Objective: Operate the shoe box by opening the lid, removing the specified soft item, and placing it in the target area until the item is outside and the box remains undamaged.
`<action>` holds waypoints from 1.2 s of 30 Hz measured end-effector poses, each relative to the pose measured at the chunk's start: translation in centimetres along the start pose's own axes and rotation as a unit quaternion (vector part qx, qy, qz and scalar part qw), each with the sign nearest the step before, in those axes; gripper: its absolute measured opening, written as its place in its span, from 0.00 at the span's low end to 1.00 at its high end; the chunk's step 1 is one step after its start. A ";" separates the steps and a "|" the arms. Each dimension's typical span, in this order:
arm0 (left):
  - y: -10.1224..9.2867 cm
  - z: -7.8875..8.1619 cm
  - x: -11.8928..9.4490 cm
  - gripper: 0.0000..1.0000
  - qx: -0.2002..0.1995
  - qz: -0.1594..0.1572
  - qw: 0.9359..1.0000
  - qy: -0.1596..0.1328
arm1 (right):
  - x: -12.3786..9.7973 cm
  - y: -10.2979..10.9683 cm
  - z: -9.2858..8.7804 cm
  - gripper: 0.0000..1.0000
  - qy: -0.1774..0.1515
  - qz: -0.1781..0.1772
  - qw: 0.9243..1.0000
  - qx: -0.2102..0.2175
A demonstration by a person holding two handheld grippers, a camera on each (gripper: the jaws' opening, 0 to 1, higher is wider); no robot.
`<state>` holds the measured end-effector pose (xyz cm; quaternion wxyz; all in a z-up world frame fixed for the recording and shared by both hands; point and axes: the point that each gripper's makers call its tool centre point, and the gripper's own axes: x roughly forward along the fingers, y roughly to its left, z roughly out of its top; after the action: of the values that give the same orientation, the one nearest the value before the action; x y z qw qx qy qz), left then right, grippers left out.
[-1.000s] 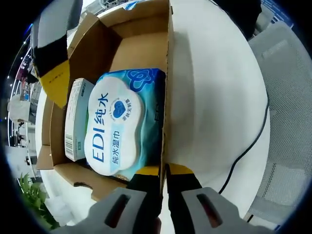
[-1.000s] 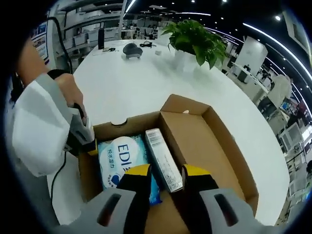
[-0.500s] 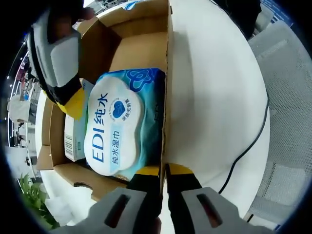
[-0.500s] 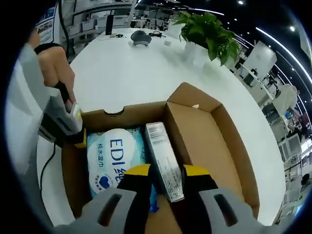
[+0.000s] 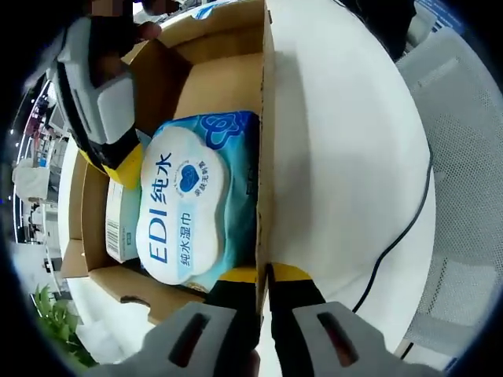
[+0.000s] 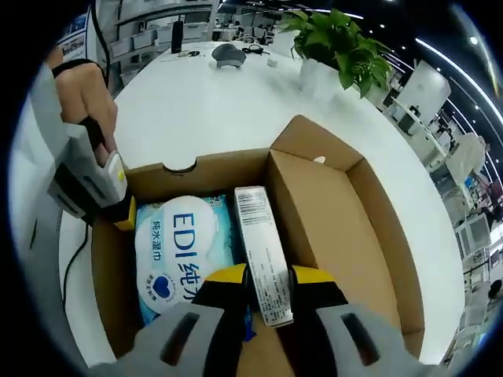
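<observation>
My left gripper was pinched on the box wall. My right gripper stood apart over the carton. The wipes lay inside, looking soft and slippery; I'd grip an edge.

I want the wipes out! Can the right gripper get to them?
Probably yes. The box is open and the wipes lie uncovered, with the right gripper just above, though it straddles the carton beside them.

The wet-wipes pack reads "EDI 纯水湿巾" (smaller print illegible); the slim carton carries a barcode
</observation>
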<state>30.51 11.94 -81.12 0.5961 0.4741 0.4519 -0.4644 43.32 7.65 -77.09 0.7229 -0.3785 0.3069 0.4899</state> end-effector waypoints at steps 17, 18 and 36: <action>0.3 0.1 -0.1 0.02 0.000 0.001 1.000 0.000 | -2.7 -1.2 -4.5 0.17 0.028 -0.013 0.999 0.037; 0.2 0.1 -0.1 0.02 0.000 0.001 1.000 0.000 | -2.9 -1.3 -4.9 0.17 0.031 -0.015 0.998 0.044; 0.0 0.3 -0.2 0.02 0.002 -0.001 1.000 0.001 | -6.2 -0.3 -9.4 0.16 0.062 -0.019 0.989 0.136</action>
<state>30.54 11.69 -80.92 0.5944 0.4755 0.4514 -0.4656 40.86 -3.35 -76.95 0.7563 -0.3117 0.4080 0.4054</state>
